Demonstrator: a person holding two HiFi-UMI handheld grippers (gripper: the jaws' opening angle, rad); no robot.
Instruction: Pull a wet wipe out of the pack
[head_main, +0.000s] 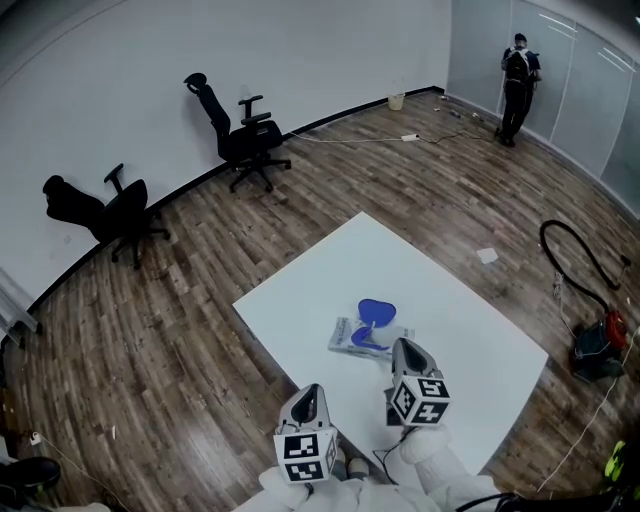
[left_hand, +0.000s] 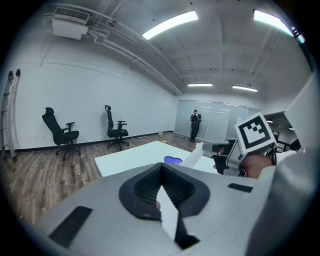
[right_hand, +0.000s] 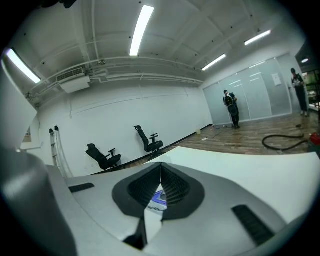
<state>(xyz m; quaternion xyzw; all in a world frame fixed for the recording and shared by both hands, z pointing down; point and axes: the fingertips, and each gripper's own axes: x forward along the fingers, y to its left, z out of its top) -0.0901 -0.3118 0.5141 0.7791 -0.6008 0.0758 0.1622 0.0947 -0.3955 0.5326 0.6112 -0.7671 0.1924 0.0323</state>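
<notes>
Wood floor all round, white table in the middle, pack of wipes flat on it with the blue lid flipped open. Probably very light, limp and damp, apt to tear or to drag the pack along. Best pinched at a free corner just above the slot. On the right gripper, jaws clamped together on a white wipe running down toward the pack. On the left gripper, jaws together at the table's near edge, apart from the pack, gripping nothing discernible.

Black office chairs line white wall, wood floor.
</notes>
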